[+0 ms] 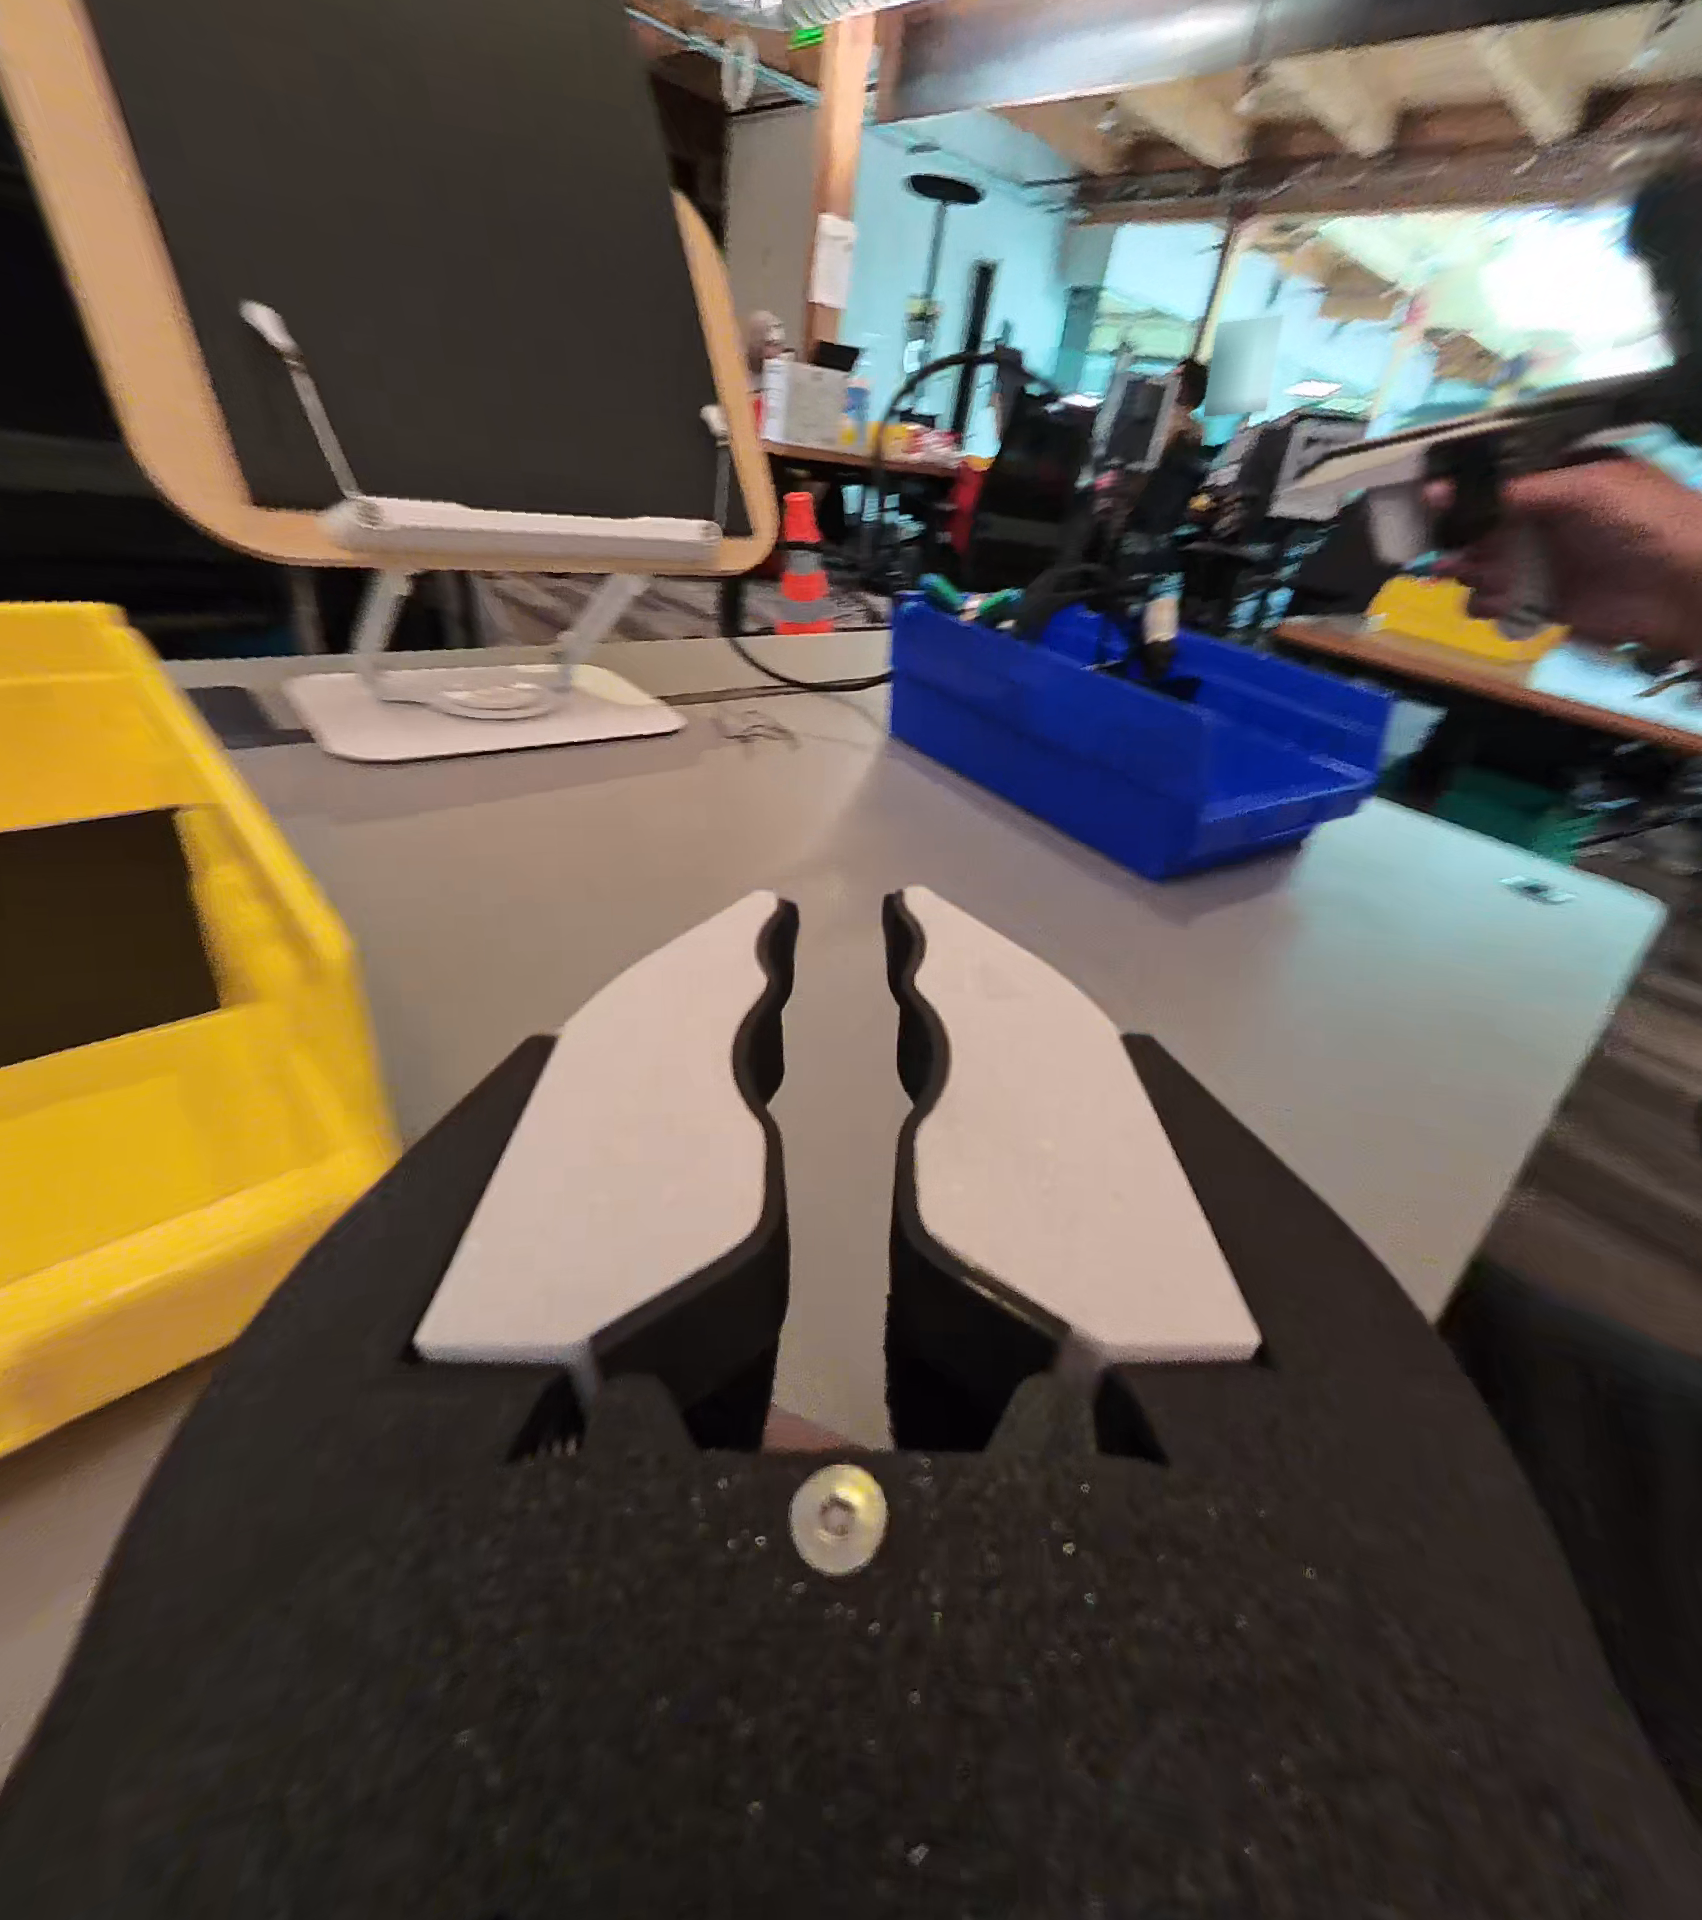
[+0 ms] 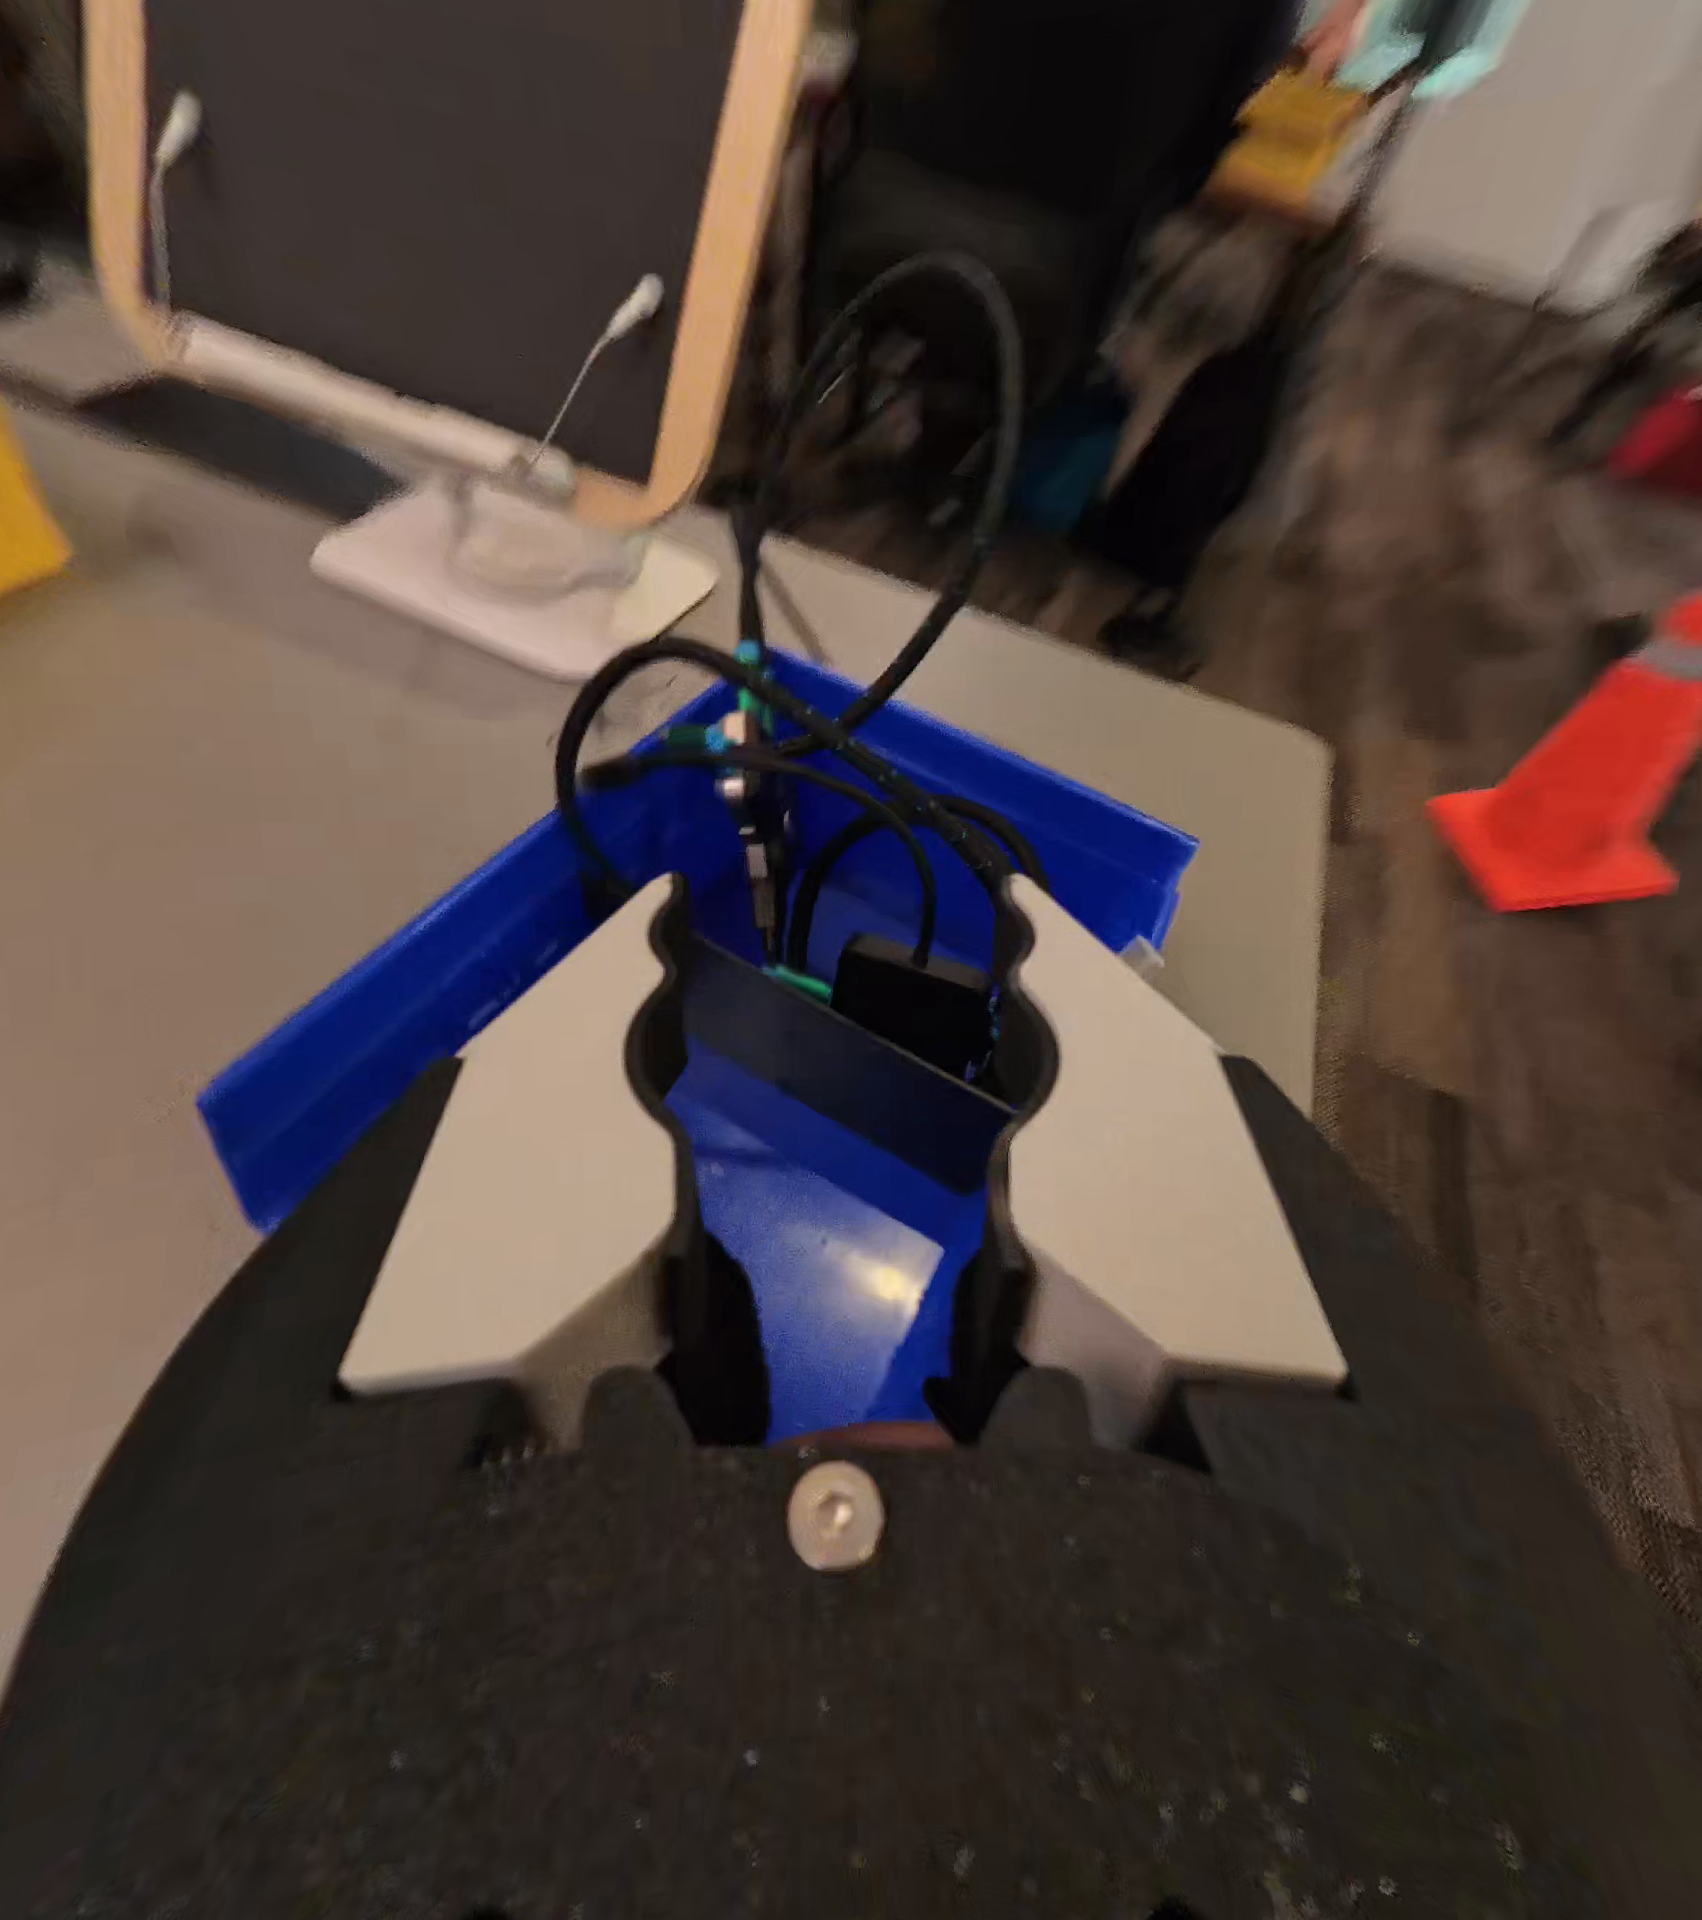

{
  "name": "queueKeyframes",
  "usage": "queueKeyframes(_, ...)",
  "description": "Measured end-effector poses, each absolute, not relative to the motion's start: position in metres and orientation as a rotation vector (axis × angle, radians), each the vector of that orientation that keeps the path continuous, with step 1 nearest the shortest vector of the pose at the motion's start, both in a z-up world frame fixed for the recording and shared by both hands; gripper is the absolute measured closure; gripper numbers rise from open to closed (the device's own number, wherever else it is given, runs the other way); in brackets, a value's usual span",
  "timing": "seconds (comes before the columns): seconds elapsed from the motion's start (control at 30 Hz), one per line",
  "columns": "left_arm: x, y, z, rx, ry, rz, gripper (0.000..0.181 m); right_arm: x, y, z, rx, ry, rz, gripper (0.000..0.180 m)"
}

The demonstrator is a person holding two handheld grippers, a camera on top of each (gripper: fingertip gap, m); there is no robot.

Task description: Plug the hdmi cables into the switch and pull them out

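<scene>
A blue bin (image 1: 1138, 758) stands on the grey table and holds a tangle of black HDMI cables (image 2: 940, 582) with green and teal plug ends. A small black switch box (image 2: 914, 997) lies in the bin (image 2: 390, 1039) behind a dark divider (image 2: 826, 1060). My right gripper (image 2: 844, 894) is open and empty. It hovers over the bin's near end and points down at the switch. My left gripper (image 1: 842, 914) is empty above the bare table, short of the bin, its jaws a narrow gap apart. A hand (image 1: 1657, 582) holds the right gripper, blurred, at the far right of the left wrist view.
A yellow bin (image 1: 99, 1039) sits at the left. A wood-framed dark screen on a white stand (image 1: 483, 717) is behind on the table (image 1: 618, 831). An orange cone (image 2: 1595, 800) stands on the floor beyond the table's right edge. People and desks fill the background. There is about 50 cm between the tips of the two grippers.
</scene>
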State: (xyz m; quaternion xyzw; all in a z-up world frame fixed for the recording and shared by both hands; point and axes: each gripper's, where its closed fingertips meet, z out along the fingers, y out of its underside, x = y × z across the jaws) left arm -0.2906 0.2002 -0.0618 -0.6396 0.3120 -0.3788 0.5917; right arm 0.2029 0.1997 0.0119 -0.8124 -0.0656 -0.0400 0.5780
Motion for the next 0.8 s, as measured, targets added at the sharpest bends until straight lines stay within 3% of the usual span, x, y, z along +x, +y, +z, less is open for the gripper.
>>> queueKeyframes(0.1,-0.328,0.203,-0.066,-1.528,0.684,-0.705,0.165,0.187,0.169,-0.009,-1.702,0.142,-0.197,0.123)
queueKeyframes(0.27,-0.388,0.227,-0.078,-1.645,0.532,-0.579,0.165,0.13,0.147,-0.09,-1.743,0.386,-0.032,0.12)
queueKeyframes(0.47,-0.421,0.272,-0.089,-1.61,0.591,-0.287,0.165,0.125,0.148,-0.091,-1.77,0.299,-0.115,0.127)
queueKeyframes(0.8,-0.406,0.268,-0.083,-1.592,0.588,-0.35,0.164,0.131,0.139,-0.094,-1.772,0.313,-0.147,0.131)
